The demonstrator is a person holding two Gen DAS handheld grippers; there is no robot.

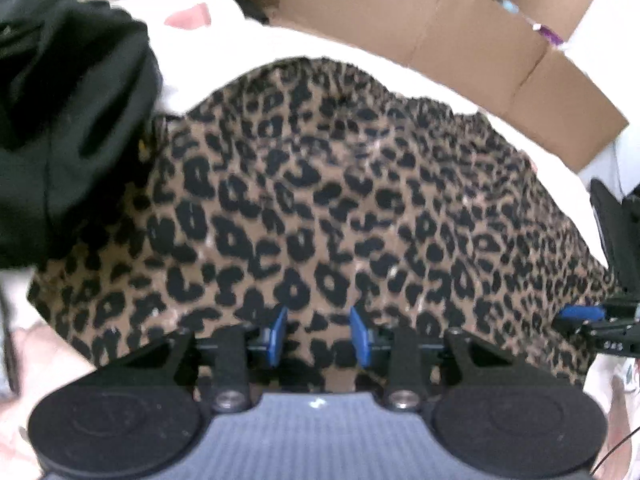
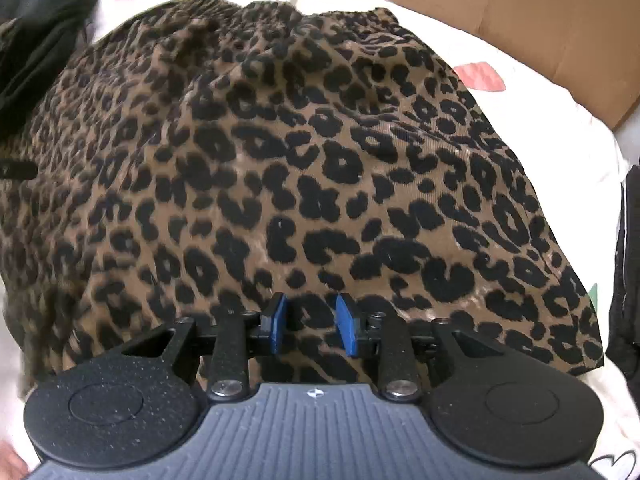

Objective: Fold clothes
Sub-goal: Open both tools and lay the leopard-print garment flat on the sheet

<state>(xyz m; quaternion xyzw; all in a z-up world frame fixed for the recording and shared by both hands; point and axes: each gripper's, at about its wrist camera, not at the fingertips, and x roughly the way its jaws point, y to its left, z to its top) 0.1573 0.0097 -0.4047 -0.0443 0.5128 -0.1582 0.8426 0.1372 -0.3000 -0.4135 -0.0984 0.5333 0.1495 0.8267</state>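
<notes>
A leopard-print garment (image 1: 320,200) lies spread on a white sheet with pink shapes (image 1: 280,44); it also fills the right wrist view (image 2: 304,168). My left gripper (image 1: 319,338) is open just above the garment's near edge, its blue pads apart with fabric showing between them. My right gripper (image 2: 311,324) is open in the same way over the garment's near edge. The right gripper's blue tip also shows at the right edge of the left wrist view (image 1: 580,314). Neither holds cloth that I can see.
A pile of black clothing (image 1: 68,120) lies at the left, overlapping the garment's left side, and shows in the right wrist view (image 2: 36,40). A flattened cardboard box (image 1: 460,40) lies beyond the sheet. A black object (image 2: 628,280) stands at the right.
</notes>
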